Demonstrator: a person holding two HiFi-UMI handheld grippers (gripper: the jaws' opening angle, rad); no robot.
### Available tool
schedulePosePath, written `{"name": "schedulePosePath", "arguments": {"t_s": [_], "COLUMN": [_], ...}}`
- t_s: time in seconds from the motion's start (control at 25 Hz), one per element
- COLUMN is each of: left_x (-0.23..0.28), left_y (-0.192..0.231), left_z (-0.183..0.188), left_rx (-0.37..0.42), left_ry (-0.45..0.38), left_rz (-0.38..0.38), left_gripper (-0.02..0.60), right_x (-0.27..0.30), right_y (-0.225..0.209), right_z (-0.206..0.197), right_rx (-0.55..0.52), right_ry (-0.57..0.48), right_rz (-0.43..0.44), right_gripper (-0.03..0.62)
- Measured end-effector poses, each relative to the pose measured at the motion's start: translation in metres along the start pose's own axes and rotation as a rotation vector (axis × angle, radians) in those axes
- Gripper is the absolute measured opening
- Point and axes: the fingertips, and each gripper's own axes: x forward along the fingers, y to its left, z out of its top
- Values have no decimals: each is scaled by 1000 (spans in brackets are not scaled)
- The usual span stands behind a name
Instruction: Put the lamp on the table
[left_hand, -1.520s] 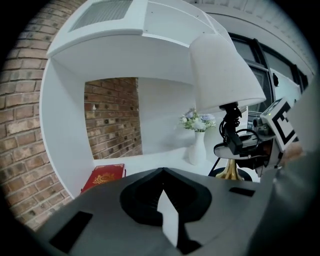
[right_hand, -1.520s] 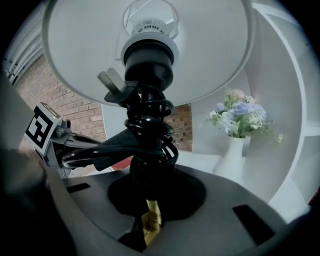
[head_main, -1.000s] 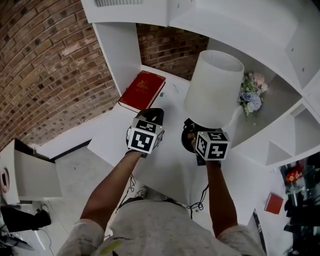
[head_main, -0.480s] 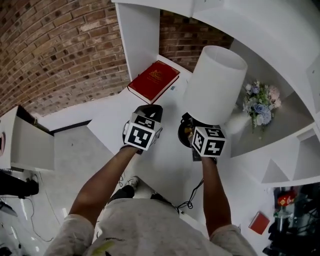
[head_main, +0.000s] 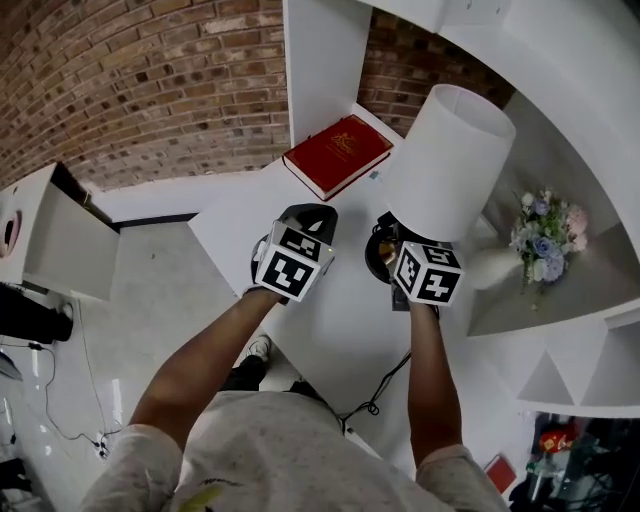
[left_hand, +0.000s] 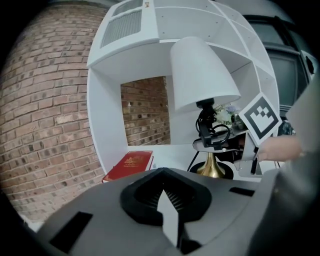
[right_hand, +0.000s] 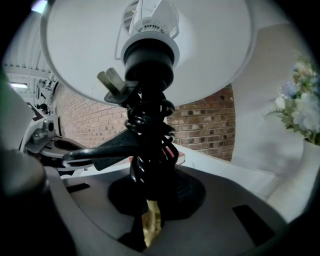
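Note:
The lamp has a white shade (head_main: 450, 160), a brass stem (left_hand: 209, 165), a black round base (head_main: 383, 252) and a black cord (right_hand: 147, 150) wound round the stem. My right gripper (head_main: 396, 258) is shut on the stem (right_hand: 150, 222) just under the cord and holds the lamp upright. The base hangs low over the white table (head_main: 235, 215); whether it touches, I cannot tell. My left gripper (head_main: 308, 218) is shut and holds nothing, a little left of the lamp. In the left gripper view its jaws (left_hand: 167, 210) point at the lamp.
A red book (head_main: 338, 155) lies at the table's back by a white upright panel (head_main: 320, 60) and a brick wall. A white vase of flowers (head_main: 545, 225) stands on a shelf to the right. A white box (head_main: 60, 240) stands on the floor at left.
The right gripper has carried the lamp leftward, away from the flower shelf and nearer the red book. The left gripper moved along beside it.

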Motion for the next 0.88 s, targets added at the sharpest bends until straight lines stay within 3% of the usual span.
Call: {"name": "schedulePosePath", "arguments": {"t_s": [0.52, 0.88], "left_x": [12, 18], "left_y": [-1, 8], "left_z": [-18, -32], "left_rx": [-100, -113], "left_ry": [16, 30], "left_rz": [56, 109], "left_gripper": [-6, -6], "right_x": [36, 59], "right_y": [-9, -16], "right_z": [-5, -24], "right_rx": [-17, -64], "right_ry": [-28, -51], "right_rz": [27, 45], "right_gripper": [48, 48]}}
